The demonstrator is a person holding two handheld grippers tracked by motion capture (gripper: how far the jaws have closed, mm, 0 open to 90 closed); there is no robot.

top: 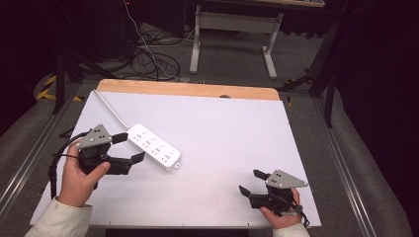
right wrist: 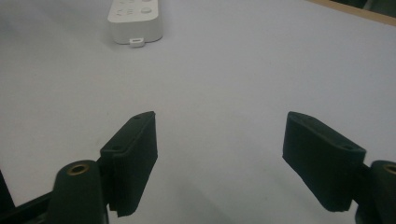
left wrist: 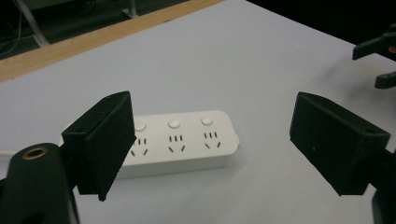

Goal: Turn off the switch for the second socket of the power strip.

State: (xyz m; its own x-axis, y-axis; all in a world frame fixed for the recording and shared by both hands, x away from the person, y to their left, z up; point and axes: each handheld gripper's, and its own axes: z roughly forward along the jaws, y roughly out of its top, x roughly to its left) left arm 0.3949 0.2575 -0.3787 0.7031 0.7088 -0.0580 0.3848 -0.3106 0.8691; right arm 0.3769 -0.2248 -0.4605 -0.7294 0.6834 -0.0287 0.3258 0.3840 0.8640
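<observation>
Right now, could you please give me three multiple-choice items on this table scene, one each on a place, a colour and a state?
1. Where does the power strip lie?
A. beside the left claw
B. beside the right claw
C. on the floor

2. What colour is the power strip?
A. black
B. white
C. red

3. How does the left claw stand?
A. shut on the strip
B. shut on nothing
C. open

Answers: 1 A, the strip sits just past the left claw's jaws; 2 B, its casing is white; 3 C, the jaws are wide apart and hold nothing.

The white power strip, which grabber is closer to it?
Left. The left gripper sits open right beside the power strip, one jaw at its end. The right gripper is open far off, near the table's front edge.
</observation>
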